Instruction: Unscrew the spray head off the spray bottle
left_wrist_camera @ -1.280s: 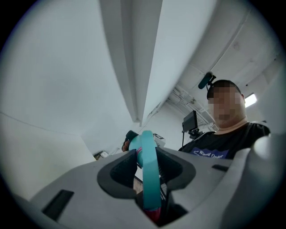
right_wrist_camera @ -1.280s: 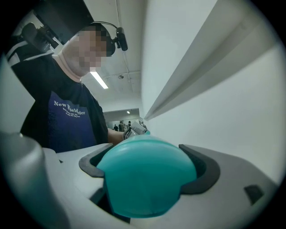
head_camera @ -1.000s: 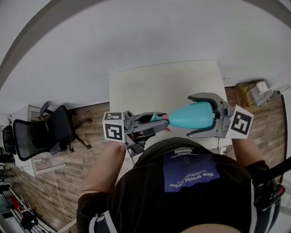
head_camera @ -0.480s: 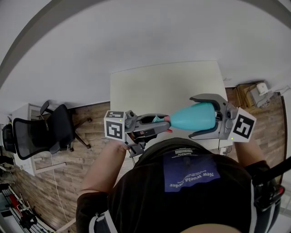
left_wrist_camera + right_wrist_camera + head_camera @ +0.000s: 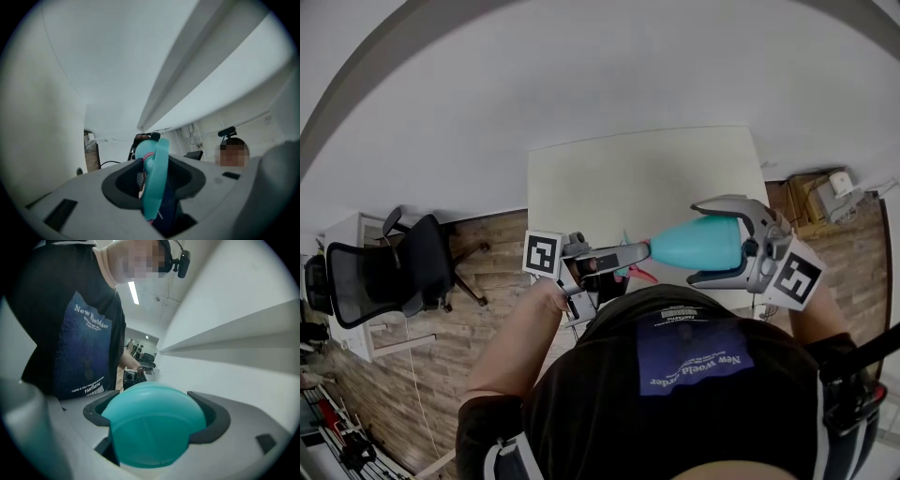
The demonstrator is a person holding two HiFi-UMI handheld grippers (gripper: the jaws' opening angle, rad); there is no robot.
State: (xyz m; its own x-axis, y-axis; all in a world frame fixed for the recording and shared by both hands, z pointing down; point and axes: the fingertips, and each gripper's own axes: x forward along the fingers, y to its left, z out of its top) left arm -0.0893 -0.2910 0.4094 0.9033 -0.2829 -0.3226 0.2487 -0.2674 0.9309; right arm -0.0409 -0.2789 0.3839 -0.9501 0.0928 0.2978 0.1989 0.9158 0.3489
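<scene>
I have the left gripper (image 5: pixel 630 257) with its fingers (image 5: pixel 614 251) clamped on the spray head (image 5: pixel 154 178), and the right gripper (image 5: pixel 701 241) clamped round the bottle (image 5: pixel 684 244).

Black T-shirt (image 5: pixel 609 412), grey right hand-held gripper (image 5: pixel 694 240)

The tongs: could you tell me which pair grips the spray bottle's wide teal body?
The right tongs, closed around the wide base of the spray bottle; the left tongs hold only its narrow spray head.

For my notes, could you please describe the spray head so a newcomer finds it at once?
Before the white table, the right gripper holds a teal bottle. The spray head caps its narrow end, inside the left gripper; only it has a pink trigger.
</scene>
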